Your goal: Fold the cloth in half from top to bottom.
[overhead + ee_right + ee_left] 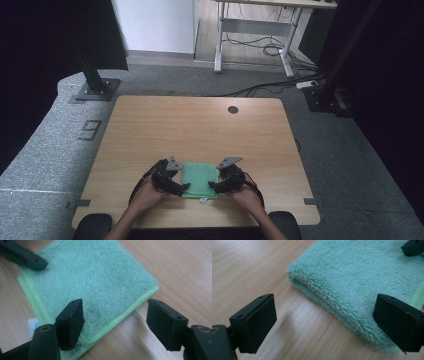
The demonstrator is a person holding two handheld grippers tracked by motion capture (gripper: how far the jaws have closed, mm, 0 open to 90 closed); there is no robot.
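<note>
Wooden table (165, 125), light grain, round dark cable hole (233, 109) near far edge, well beyond both grippers. Lying directly on it: folded green towel (200, 181), flat, betw left gripper (180, 189) & right gripper (214, 187), at the near edge. Small white tag (32, 324) sticks out by right gripper's jaw.

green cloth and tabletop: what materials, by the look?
Green cloth: probably plush microfibre or terry, matte; a dense fuzzy pile shows, with a brighter stitched hem at its edge. Table: light wood-grain surface, likely laminate rather than solid wood; smooth, faint sheen, uniform streaks.
</note>
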